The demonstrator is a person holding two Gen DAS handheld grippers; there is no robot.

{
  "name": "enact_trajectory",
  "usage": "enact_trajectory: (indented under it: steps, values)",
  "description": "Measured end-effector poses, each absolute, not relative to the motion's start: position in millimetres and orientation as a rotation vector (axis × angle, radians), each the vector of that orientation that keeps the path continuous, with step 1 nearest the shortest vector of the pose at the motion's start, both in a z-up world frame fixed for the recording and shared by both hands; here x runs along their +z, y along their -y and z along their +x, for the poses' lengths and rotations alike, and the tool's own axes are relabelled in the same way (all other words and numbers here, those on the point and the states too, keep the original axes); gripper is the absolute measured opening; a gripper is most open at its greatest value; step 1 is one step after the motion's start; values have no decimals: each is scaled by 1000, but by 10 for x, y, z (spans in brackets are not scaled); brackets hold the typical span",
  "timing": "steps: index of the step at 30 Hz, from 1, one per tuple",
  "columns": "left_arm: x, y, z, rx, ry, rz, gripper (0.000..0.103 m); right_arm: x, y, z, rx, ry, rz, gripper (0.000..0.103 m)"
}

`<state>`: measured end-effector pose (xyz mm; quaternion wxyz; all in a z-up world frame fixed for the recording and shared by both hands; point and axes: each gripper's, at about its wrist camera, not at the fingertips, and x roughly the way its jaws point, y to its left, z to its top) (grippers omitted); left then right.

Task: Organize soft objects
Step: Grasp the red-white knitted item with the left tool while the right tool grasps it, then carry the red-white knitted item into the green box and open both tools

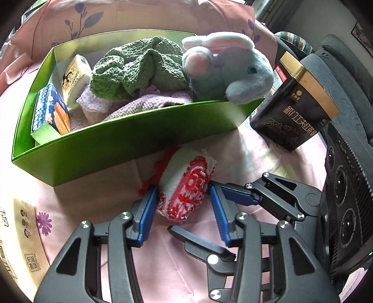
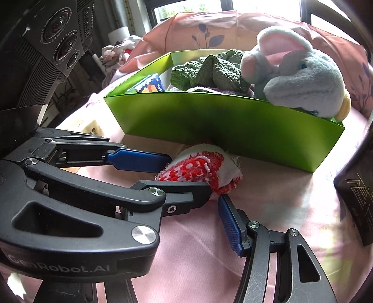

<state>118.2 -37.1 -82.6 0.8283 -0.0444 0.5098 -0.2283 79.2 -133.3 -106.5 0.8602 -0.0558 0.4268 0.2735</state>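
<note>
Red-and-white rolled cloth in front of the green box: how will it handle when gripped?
The rolled cloth looks soft, woven and frayed, so it will probably squash between the left gripper pads rather than resist. Likely light. The loose red edge may unroll or dangle when lifted. Its textured weave should hardly slip.

You work on a pink sheet (image 1: 256,149) with a purple flower print; it covers the whole surface. Behind, a pink pillow (image 2: 209,25) with dark leaf print stands up. Beyond it you see a window (image 2: 186,7) with bright daylight and green outside. At the left of the right wrist view lies a pile of clothes (image 2: 116,51), a little blurred.
</note>
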Motion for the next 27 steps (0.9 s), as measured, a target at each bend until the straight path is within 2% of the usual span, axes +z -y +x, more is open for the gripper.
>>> enact_trajectory:
  steps: [7,11,27]
  values:
    - [-869,426,1173,-486,-1088,-44,40,-1082,1302,810,586,-887,-120,38]
    - [-859,451,1140,-494,-1082,-20,37,-1079,1311,794,596,-884,-117,34]
    - [-422,460,704,-496,-977,-13,35,-663,1374,379,608,-788,-105,34]
